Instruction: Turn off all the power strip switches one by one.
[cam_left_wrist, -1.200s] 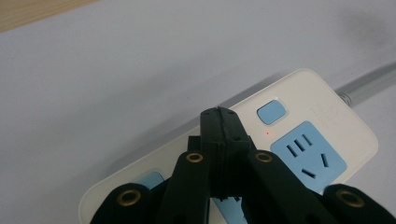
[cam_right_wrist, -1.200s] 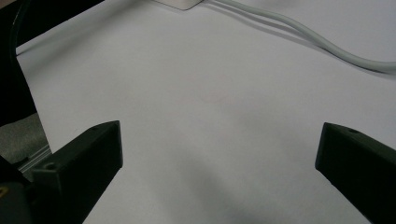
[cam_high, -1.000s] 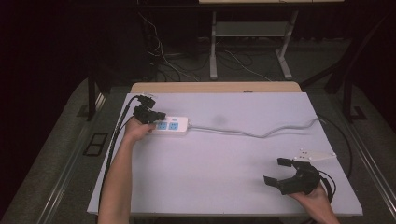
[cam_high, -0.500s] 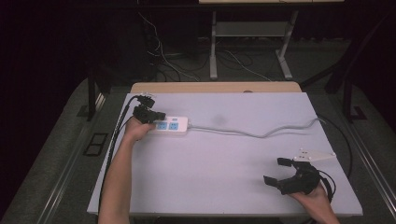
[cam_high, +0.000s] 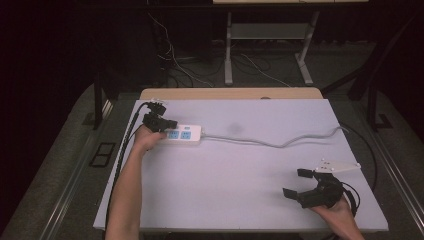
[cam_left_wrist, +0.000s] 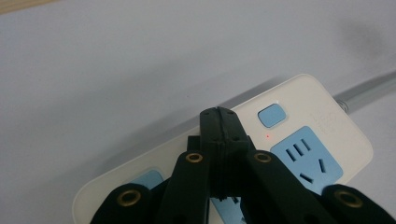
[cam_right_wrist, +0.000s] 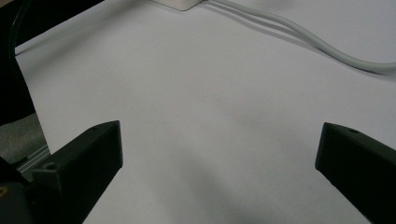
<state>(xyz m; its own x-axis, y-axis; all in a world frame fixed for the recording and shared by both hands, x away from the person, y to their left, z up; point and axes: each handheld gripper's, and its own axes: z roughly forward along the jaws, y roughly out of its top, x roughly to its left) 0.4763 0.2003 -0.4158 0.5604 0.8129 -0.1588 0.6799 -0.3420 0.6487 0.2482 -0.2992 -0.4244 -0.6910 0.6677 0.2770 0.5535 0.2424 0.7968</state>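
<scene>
The right claw rests at the lower right of the high view, jaws apart, holding nothing. At the upper left of the white worktop, the left claw, jaws together, bears on the power strip beside its blue switch. Step in hand: operating the switch, by judgement. Next: a short shift onto the button.

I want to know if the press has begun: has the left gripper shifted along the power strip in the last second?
No. In the high view the left gripper sits at the power strip's left end, same as before, jaws shut.
</scene>
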